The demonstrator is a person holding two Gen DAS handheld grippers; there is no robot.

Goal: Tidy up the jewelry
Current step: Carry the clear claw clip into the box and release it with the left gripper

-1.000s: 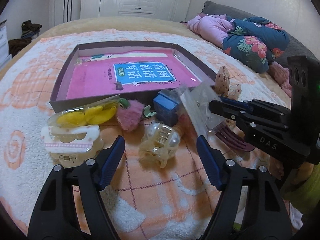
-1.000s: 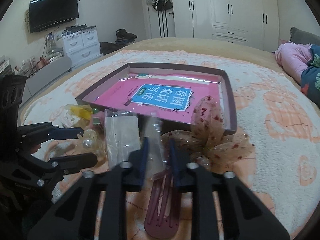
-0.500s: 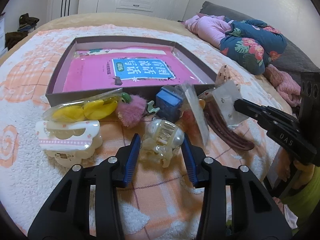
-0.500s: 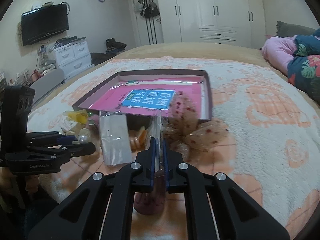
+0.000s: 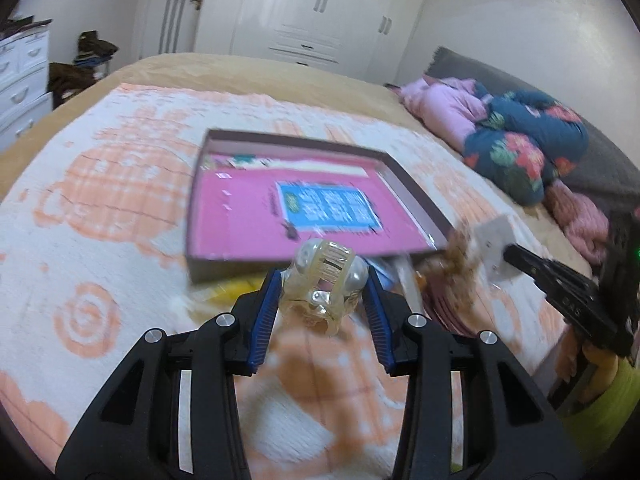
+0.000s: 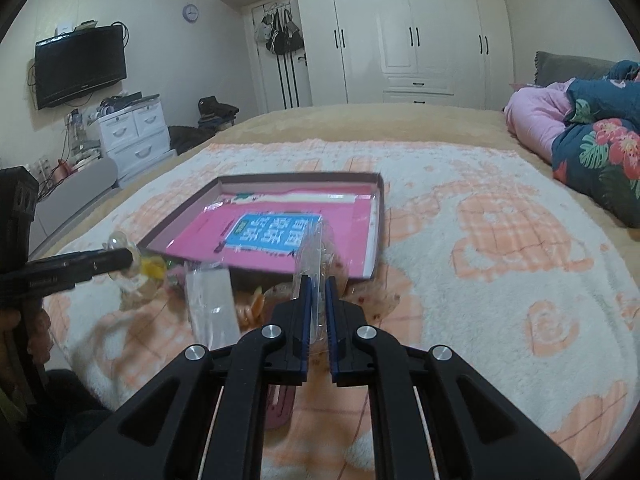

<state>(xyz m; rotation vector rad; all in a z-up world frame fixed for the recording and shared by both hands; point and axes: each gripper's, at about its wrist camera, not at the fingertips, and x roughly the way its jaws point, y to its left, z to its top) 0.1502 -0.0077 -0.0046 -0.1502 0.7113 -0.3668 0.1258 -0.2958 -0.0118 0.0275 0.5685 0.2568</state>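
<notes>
hair claw (image 5: 323, 280) and clear packet (image 6: 314, 256) now gripped, lifted

Readable text is scarce. Blue label (image 6: 275, 233) on the pink sheet in the shallow box (image 6: 379, 216): large white Chinese characters, sharp enough in the right wrist view to see as characters, too soft to transcribe. In the left wrist view the same label (image 5: 328, 209) is motion-blurred, nothing legible. Right hand-held gripper (image 5: 510, 258), at 3 o'clock in the left wrist view: white lettering on its black body looks like "DAS". Left hand-held gripper (image 6: 128, 258), at 9 o'clock in the right wrist view: a line of small white print on its body, unreadable. Wall clock (image 6: 191, 12): numerals too small to make out.
</notes>
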